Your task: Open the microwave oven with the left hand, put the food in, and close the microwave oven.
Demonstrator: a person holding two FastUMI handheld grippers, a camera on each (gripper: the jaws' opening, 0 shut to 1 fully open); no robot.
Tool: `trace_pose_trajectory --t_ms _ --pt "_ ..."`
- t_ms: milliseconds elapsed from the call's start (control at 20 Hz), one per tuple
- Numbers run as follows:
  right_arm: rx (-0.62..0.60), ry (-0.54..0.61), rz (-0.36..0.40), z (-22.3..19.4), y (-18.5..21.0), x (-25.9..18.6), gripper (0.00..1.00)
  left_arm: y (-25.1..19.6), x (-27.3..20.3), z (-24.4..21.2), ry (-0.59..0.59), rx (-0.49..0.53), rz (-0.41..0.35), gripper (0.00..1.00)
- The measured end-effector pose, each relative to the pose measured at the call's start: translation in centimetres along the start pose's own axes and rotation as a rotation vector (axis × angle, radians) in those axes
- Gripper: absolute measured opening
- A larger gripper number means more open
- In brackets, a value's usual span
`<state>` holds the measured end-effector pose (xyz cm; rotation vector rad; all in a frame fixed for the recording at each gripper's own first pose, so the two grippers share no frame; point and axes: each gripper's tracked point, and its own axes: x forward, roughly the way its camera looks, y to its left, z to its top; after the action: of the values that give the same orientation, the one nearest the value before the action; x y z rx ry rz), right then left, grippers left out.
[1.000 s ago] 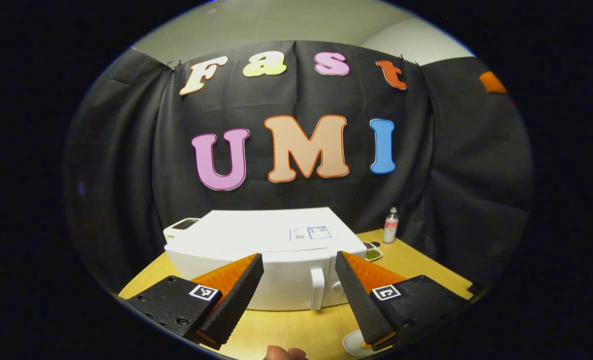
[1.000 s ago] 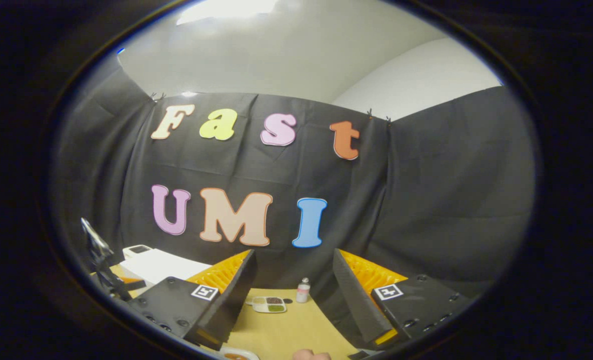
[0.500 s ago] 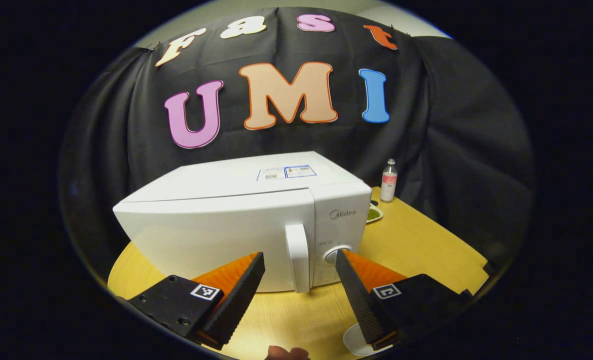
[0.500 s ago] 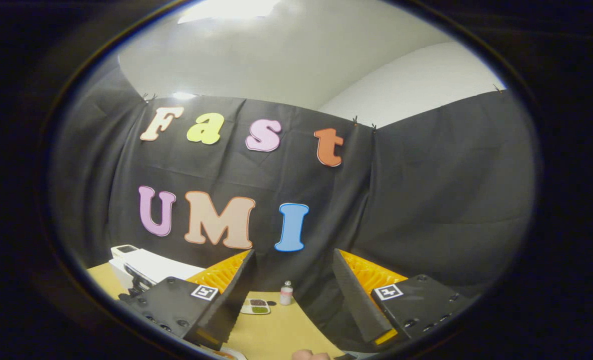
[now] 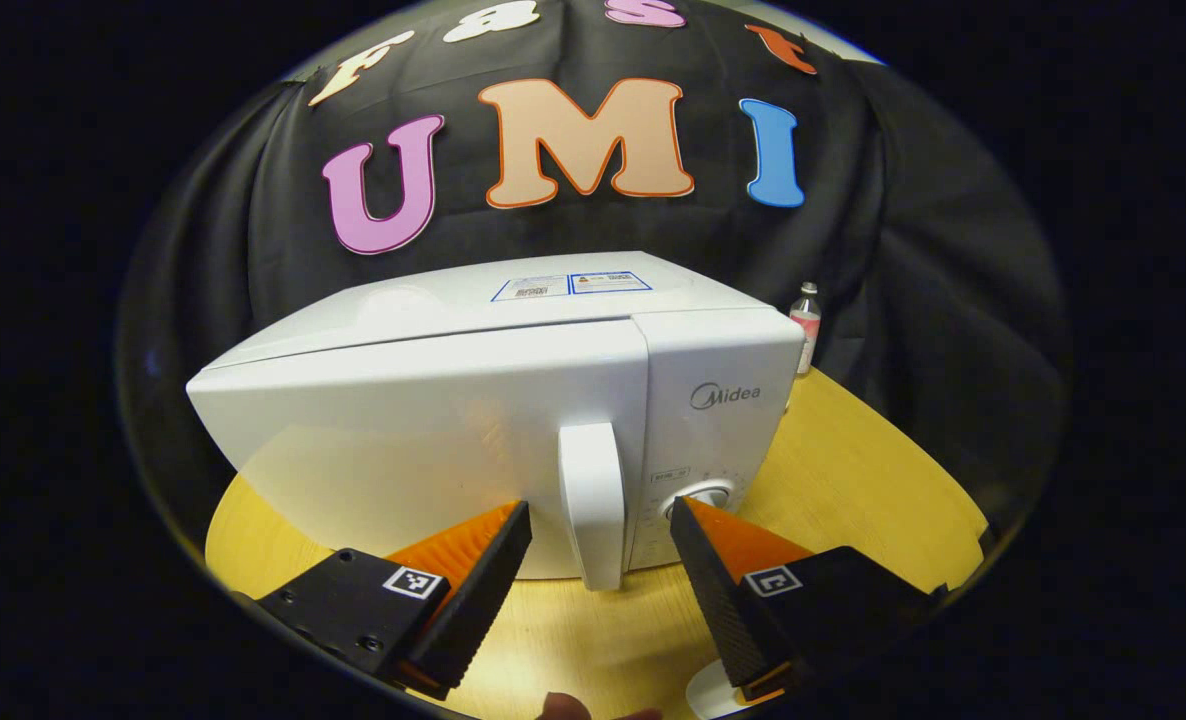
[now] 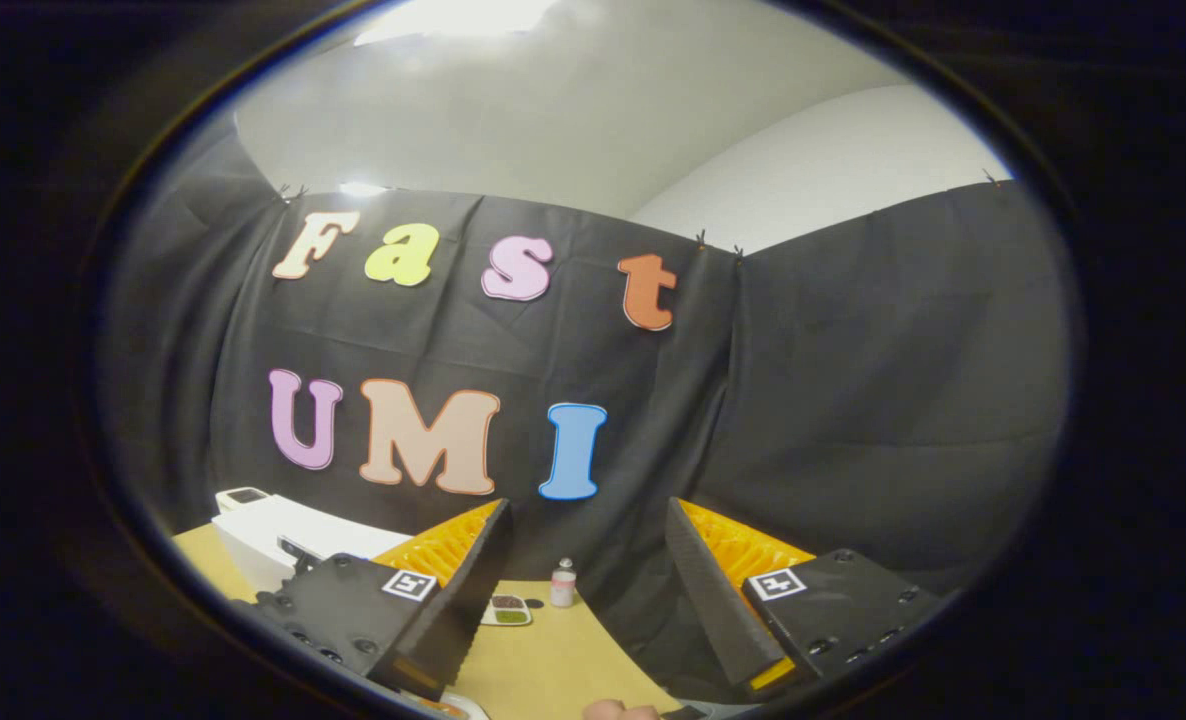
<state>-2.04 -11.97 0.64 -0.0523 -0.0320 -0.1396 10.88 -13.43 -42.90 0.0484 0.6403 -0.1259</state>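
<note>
Between your left gripper's [image 5: 598,590] spread fingers stands the white door handle [image 5: 593,500] of the shut microwave oven [image 5: 493,400], not touched yet. Move straight in, squeeze it, then pull gently. Your right gripper [image 6: 588,590] waits wide open, holding nothing.

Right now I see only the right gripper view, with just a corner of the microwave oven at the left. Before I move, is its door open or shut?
Observer: Shut. In the left gripper view the door of the microwave oven lies flush with the front.
Operator: And where is the left hand-held gripper?
Observer: The left hand-held gripper is open and faces the door handle, with one finger to each side and a gap between each finger and the handle.
</note>
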Motion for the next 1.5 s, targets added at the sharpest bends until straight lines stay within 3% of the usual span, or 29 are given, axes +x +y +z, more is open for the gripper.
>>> trace_pose_trajectory --t_ms 100,200,300,450,1050,1350,1500 --pt "0.007 0.005 0.000 -0.3 -0.1 0.0 0.96 -0.2 0.3 -0.4 0.013 -0.005 -0.002 0.92" --pt "0.010 0.005 -0.003 -0.2 -0.3 0.0 0.96 0.7 0.5 -0.7 0.032 0.000 0.039 0.74" --pt "0.007 0.001 -0.004 -0.1 -0.3 0.0 0.96 0.3 0.8 -0.8 0.044 -0.018 0.031 0.34" --pt "0.004 0.001 -0.004 -0.2 -0.4 -0.1 0.96 0.3 0.6 -1.1 0.083 -0.018 0.048 0.21" --pt "0.026 -0.013 0.008 0.0 -0.3 -0.5 0.96 -0.1 -0.5 -1.9 0.132 -0.027 -0.069 0.02" --pt "0.049 0.035 0.053 -3.2 2.4 0.3 0.97 1.2 -8.7 -5.5 0.069 -0.040 -0.125 0.01" --pt "0.127 0.056 0.131 -5.0 5.5 0.3 0.97 3.0 -12.5 -7.4 0.062 -0.067 -0.148 0.02"
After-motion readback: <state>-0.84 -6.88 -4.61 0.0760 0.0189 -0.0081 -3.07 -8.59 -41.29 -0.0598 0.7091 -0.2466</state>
